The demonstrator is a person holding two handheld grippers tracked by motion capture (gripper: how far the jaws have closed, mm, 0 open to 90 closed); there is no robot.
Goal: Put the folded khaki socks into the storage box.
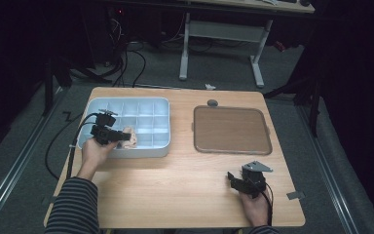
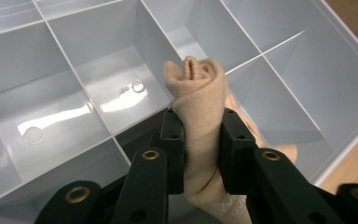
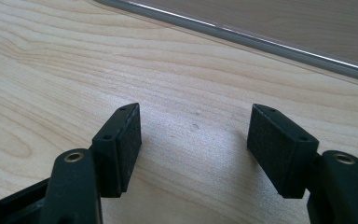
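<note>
Right claw (image 3: 195, 148) gaping over bare wooden table (image 3: 51, 70); tray rim (image 3: 242, 35) beyond.

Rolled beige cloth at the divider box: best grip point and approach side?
Grip the rolled cloth across its middle, coming from above. It stands as an upright, compressible roll over the divider box, so pads squeeze its sides evenly. The left gripper holds it this way; lower down, the partition walls would likely block the jaws.

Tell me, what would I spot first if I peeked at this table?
The left tongs pinching a rolled beige cloth over the pale blue plastic compartment box at the table's left. Then the flat brown tray on the right, and the right tongs open over the light wooden table.
</note>
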